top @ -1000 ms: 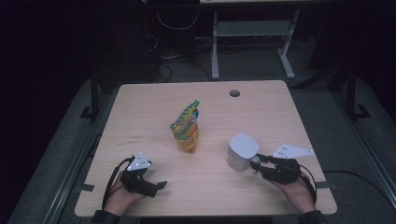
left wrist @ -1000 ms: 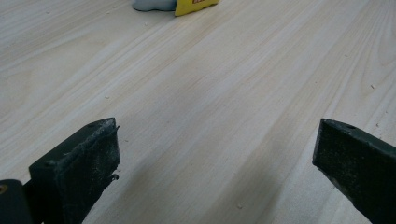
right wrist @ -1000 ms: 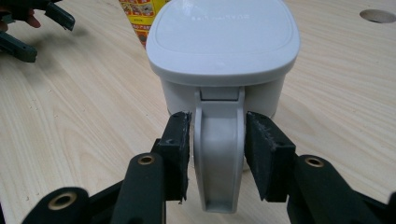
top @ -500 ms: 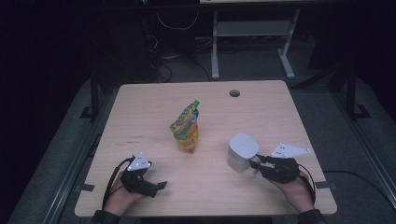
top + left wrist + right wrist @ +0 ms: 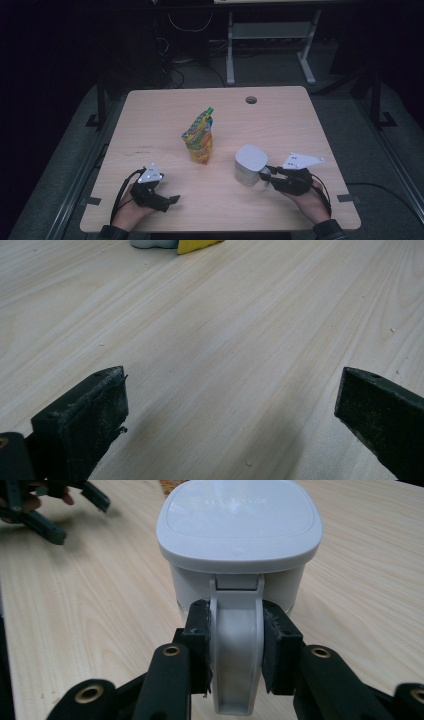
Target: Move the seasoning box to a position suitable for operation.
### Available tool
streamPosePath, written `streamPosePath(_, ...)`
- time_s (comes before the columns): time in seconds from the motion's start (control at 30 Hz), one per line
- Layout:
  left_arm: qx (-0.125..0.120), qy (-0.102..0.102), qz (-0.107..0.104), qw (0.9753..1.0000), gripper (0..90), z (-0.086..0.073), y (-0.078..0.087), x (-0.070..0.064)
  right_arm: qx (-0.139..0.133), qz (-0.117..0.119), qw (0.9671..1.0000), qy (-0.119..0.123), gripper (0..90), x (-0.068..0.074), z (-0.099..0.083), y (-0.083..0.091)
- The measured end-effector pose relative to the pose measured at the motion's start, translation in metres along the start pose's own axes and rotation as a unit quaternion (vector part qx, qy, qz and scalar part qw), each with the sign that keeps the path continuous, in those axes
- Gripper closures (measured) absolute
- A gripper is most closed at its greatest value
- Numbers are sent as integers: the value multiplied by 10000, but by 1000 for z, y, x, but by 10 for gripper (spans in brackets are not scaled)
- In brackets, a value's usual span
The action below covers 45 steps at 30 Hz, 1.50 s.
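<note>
– What is the right gripper (image 5: 235, 650) doing?
– Its jaws are pinching the handle of the white plastic lidded container (image 5: 249, 164), which is standing on the pale wooden table (image 5: 310, 125) near the front right, just right of the upright colourful foil snack pouch (image 5: 199, 137).
– And the left gripper (image 5: 230, 415)?
– It is resting low over bare wood, jaws spread wide, gripping nothing.
</note>
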<state>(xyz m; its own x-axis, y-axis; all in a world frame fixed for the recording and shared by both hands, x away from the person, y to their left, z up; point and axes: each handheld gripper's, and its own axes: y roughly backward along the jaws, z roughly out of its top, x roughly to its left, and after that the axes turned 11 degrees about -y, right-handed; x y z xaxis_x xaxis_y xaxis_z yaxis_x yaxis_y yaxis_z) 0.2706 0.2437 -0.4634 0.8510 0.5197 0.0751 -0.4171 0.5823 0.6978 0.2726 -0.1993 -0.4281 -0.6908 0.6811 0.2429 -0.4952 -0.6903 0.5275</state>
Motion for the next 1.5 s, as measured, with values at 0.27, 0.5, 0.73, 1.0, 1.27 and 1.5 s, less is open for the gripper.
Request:
streamPosePath(0.27, -24, 30, -10, 10000, 3, 0, -1, -1, 91, 328, 9991, 243, 686, 12, 6, -15)
streamPosePath(0.5, -18, -10, -40, 10000, 2, 1, -2, -2, 129, 588, 9975, 359, 685, 19, 8, -23)
streamPosePath(0.73, 13, -61, -97, 9999, 3, 2, -4, -5, 169, 742, 9961, 441, 669, 21, 7, -26)
streamPosePath(1.0, 16, -62, -107, 9999, 2, 2, -4, -5, 63, 754, 9969, 200, 528, 17, 3, -13)
streamPosePath(1.27, 25, -91, -128, 9999, 3, 2, -4, -4, -33, 624, 9980, 79, 473, 12, -4, 3)
streamPosePath(1.5, 6, -63, -133, 9999, 3, 1, -2, -3, -205, 491, 9986, -59, 546, 10, -11, 21)
